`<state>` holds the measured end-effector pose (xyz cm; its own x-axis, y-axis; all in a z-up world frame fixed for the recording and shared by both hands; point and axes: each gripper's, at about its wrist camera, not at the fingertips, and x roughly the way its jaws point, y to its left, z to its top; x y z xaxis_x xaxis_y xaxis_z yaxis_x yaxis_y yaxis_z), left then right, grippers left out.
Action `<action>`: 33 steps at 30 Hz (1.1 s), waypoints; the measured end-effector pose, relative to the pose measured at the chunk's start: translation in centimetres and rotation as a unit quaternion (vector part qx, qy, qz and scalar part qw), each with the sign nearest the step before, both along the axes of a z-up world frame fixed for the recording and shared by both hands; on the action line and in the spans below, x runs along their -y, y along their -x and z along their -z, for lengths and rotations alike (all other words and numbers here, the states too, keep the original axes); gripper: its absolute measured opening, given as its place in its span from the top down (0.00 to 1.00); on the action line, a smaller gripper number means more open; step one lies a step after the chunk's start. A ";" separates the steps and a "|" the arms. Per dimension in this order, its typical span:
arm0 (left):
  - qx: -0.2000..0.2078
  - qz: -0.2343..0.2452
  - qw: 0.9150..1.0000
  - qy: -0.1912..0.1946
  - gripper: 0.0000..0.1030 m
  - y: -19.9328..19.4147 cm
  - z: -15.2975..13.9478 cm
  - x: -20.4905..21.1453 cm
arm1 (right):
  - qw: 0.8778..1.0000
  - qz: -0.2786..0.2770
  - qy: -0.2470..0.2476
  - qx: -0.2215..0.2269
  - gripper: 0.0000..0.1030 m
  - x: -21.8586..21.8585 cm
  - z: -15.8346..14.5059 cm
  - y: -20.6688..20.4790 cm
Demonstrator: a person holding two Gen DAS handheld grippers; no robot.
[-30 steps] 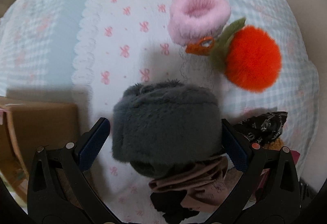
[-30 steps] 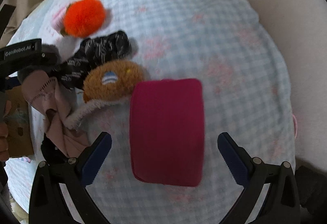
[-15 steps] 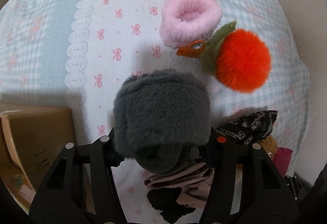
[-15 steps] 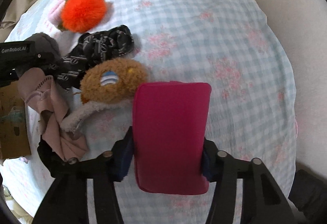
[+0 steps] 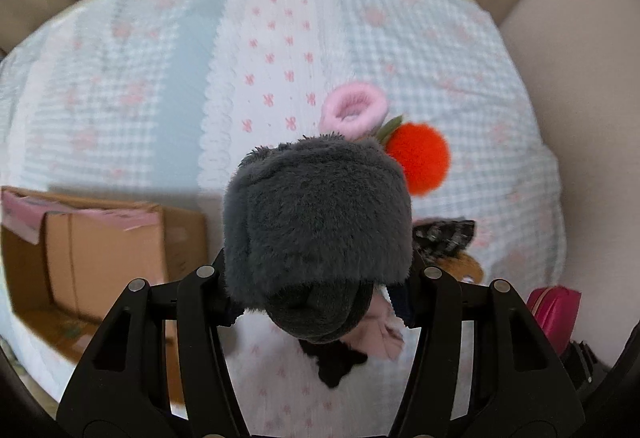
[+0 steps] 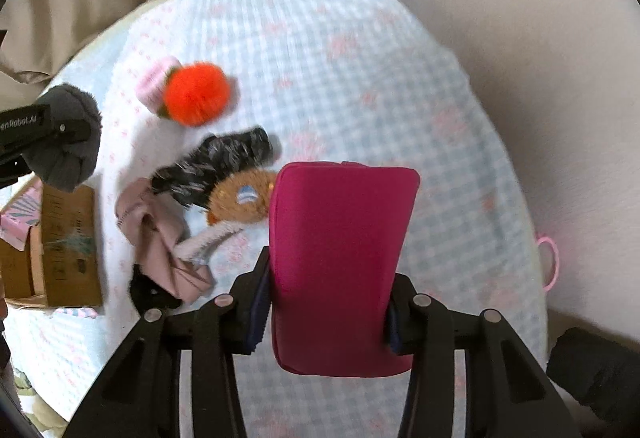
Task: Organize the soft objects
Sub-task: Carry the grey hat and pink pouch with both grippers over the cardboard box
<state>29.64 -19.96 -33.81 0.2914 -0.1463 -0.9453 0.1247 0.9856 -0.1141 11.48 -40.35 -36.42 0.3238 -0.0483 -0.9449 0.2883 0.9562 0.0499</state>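
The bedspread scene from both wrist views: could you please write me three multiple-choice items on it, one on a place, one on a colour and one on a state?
1. Where does the orange pompom lie?
A. Inside the cardboard box
B. On the bedspread beside the pink fuzzy ring
C. In the right gripper

2. What colour is the pouch in the right gripper?
A. Magenta
B. Green
C. Yellow

3. What state is the left gripper in?
A. Open and empty
B. Shut on the pink fuzzy ring
C. Shut on the grey plush item

Answers:
1 B: the pompom touches the pink fuzzy ring on the bedspread.
2 A: the pouch between the jaws is magenta.
3 C: the jaws press both sides of the grey plush item.
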 end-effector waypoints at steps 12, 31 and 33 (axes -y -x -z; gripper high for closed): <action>0.073 -0.030 0.997 0.018 0.49 6.7 -11.5 -5.5 | 0.997 -0.036 0.001 0.071 0.60 -4.0 -11.6 1.5; 0.074 -0.084 0.994 0.004 0.49 10.3 -14.4 -29.2 | 0.981 -0.165 -0.020 0.098 0.60 -27.5 -17.1 -2.0; 0.062 -0.079 0.995 -0.002 0.49 9.9 -13.2 -31.4 | 0.981 -0.172 -0.024 0.085 0.60 -29.9 -15.9 -2.9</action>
